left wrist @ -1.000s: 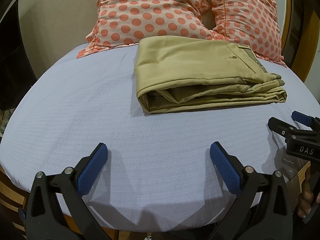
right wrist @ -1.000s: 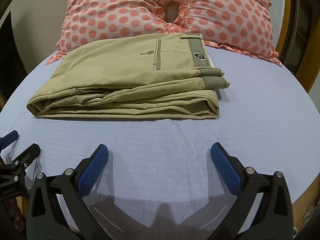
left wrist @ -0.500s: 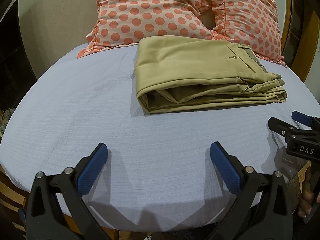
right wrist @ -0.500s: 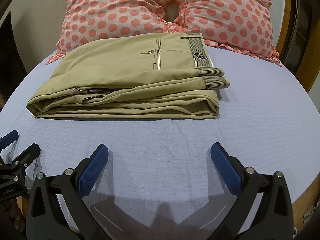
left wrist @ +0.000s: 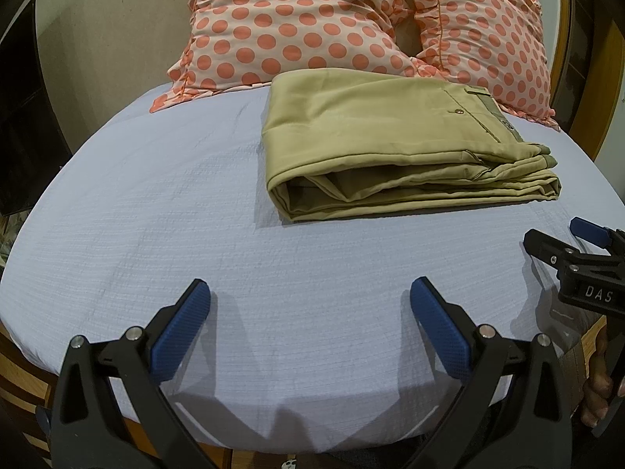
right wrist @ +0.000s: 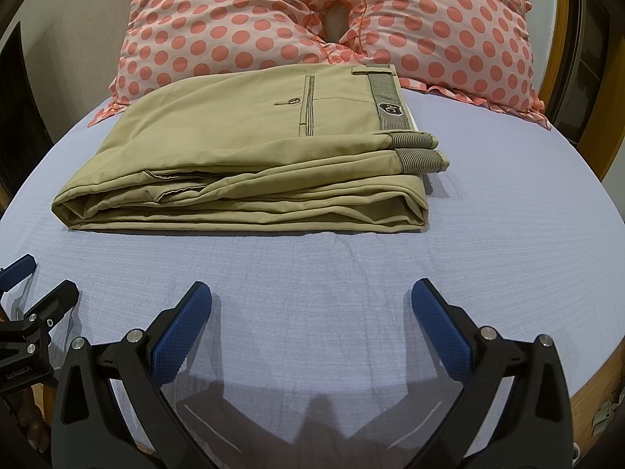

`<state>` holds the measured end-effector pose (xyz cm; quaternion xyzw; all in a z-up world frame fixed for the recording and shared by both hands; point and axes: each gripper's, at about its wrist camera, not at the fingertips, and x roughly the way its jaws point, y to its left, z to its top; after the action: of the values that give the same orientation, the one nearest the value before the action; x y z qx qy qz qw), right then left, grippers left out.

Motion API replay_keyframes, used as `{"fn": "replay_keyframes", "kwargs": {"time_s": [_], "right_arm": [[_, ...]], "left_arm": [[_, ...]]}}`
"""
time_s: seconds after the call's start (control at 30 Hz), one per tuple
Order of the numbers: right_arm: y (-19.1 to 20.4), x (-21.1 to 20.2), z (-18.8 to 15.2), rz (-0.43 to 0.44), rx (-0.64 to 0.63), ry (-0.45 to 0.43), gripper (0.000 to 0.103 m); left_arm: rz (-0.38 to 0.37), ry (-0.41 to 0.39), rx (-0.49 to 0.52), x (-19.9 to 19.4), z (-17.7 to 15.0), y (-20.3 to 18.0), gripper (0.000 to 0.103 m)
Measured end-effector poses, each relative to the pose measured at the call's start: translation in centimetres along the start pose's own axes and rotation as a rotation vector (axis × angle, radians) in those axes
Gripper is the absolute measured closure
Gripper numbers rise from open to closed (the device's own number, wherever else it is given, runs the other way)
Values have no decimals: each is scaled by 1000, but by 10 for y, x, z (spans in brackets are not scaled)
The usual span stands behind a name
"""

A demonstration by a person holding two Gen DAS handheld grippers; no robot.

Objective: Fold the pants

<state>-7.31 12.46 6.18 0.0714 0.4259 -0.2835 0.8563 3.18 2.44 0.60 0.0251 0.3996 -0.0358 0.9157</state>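
khaki cotton pants (right wrist: 250, 164) lie folded in a flat stack on the pale lavender bedsheet (right wrist: 351, 273), far edge touching two coral polka-dot pillows (right wrist: 320, 19). left gripper (left wrist: 308, 312) and right gripper (right wrist: 310, 312) – both spread wide, holding nothing, near the bed's front edge, well apart from the pants.

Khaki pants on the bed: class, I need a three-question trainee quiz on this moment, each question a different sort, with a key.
1. True or false: the left tool is shut on the khaki pants.
2. What lies behind the pants? A) polka-dot pillows B) a laundry basket C) a stack of towels
3. Fill in: the pants lie ____ on the bedsheet.

Key: 1 false, both it and the right tool are open and empty; 2 A; 3 folded.
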Motion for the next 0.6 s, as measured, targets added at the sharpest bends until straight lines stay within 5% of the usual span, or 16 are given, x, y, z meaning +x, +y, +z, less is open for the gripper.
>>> {"fn": "replay_keyframes", "kwargs": {"time_s": [0.6], "right_arm": [[-1, 0, 0, 2, -2, 1, 1]], "left_arm": [[2, 34, -5, 3, 4, 4, 2]]}}
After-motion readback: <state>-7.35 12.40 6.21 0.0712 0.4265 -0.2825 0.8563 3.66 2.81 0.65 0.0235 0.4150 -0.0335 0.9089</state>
